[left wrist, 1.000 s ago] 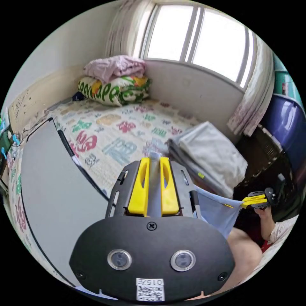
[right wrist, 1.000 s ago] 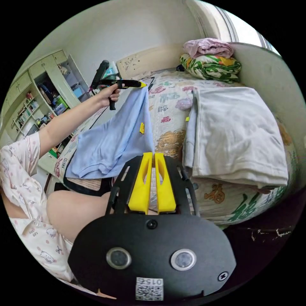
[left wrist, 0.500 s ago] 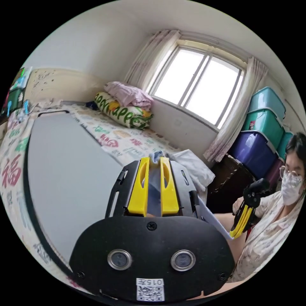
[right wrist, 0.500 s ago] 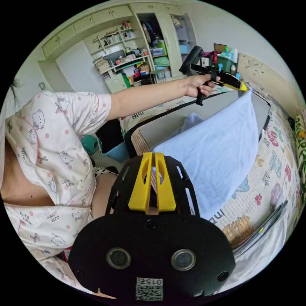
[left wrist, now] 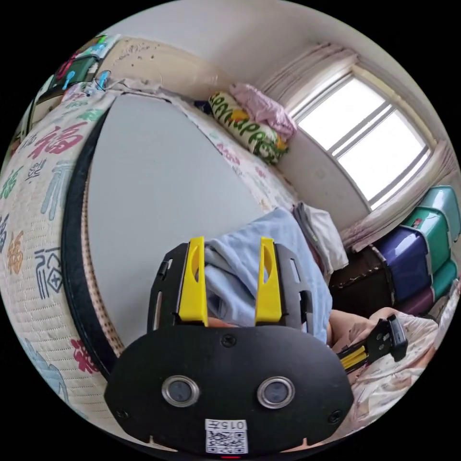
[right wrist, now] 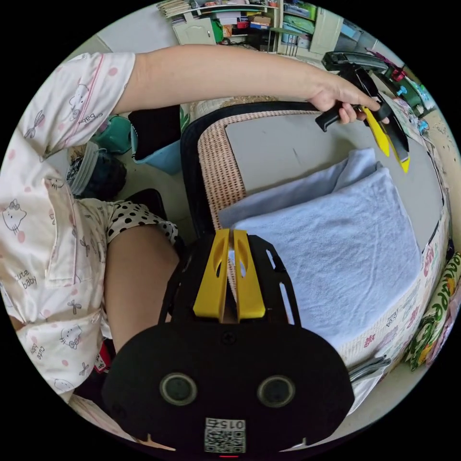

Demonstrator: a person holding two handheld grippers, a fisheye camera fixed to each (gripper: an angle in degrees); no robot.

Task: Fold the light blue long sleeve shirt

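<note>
The light blue shirt lies folded into a flat rectangle on a grey board on the bed. My right gripper sits at the shirt's near corner by the board's edge, its jaws pressed together on the fabric edge. A hand holds my left gripper just above the shirt's far corner, with the jaws apart and nothing between them. In the left gripper view my left gripper stands open over the bunched shirt and the grey board. My right gripper shows low at the right.
A woven mat with printed characters covers the bed. Folded pale clothes lie beside the shirt. Rolled bedding sits under the window, and storage boxes are stacked beyond. The person's leg and a blue bin are beside the bed.
The shirt, held stretched in the air between both grippers, has come down flat onto the board. My left gripper has opened and let go of its corner.
</note>
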